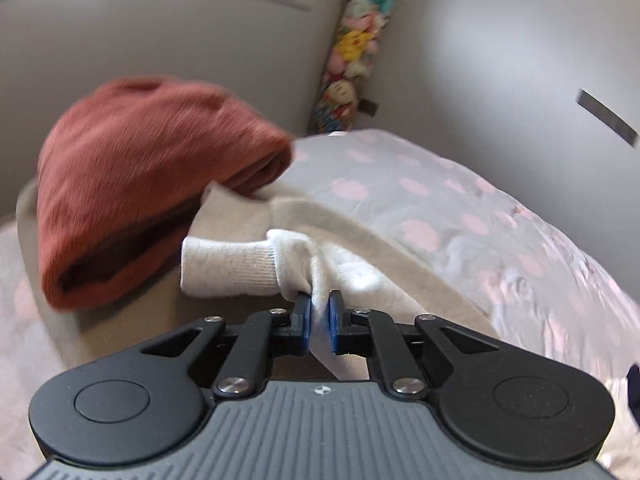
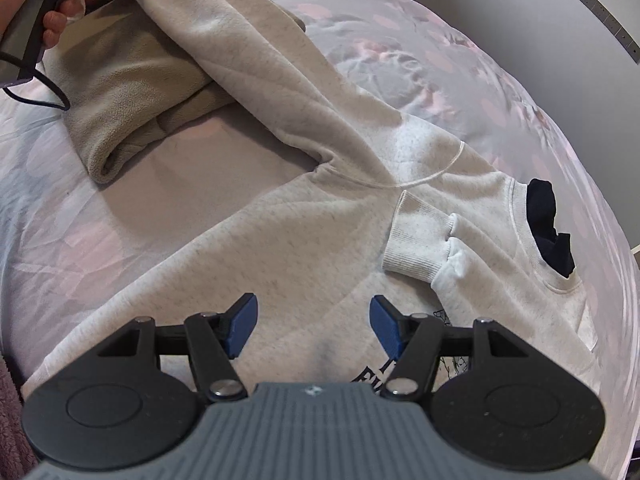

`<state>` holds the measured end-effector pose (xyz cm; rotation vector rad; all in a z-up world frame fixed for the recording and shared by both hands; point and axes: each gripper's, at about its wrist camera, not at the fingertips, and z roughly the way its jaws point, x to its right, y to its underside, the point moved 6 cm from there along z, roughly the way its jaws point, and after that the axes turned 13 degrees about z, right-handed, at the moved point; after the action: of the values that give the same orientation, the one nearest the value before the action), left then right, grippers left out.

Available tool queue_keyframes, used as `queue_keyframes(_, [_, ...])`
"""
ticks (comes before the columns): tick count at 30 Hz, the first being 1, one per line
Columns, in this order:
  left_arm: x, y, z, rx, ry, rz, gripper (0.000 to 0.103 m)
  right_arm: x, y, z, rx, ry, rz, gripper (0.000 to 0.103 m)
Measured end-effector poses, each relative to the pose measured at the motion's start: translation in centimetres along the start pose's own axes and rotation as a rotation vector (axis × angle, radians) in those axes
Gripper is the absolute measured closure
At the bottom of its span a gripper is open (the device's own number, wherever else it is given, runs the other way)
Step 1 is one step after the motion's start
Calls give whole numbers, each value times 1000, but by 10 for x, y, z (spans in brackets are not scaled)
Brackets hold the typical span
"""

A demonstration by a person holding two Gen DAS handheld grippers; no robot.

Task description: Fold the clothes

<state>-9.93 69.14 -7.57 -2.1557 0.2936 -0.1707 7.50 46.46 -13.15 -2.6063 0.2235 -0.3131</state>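
Sweatshirt [image 2: 304,216], pale heathered grey, is lying spread across a bed whose grey cover [image 2: 460,60] is showing a pattern of pink blotches; grey walls are rising behind it, and a hanging column of colourful plush toys [image 1: 352,56] is filling the room's corner. One sleeve is lying folded across the chest with its ribbed cuff [image 2: 416,236] near the collar, while the other sleeve is stretching away to the left gripper [image 1: 319,322], whose blue pads are pinching the fabric just behind that cuff; a hand [image 2: 44,4] is holding that tool in the right camera's top corner. The right gripper [image 2: 313,326] is hovering over the sweatshirt's front with its jaws standing apart and nothing between them. Three other garments are showing: a folded rust-red one [image 1: 152,184] sitting on a folded beige fleece [image 2: 132,88], and something dark [image 2: 550,224] by the neckline. Black printed lettering on the chest is mostly hidden behind the right gripper and cannot be read.
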Motion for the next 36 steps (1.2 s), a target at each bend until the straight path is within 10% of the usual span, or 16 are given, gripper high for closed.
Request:
queue_keyframes(13, [183,10,-69,216,466,543,97,33,7,-5,-19,85,56,38])
queue_keyframes(21, [260,93,-74,38,683,898,97,63,30,4,-79,159,95,38])
queue_keyframes(29, [277,164,-60,-149,686,1148,93,66,41,5,-98,146,107,38])
queue_keyframes(36, [270,153,-79,-129,764,1135,64,78,45,0,-93,178,120,38])
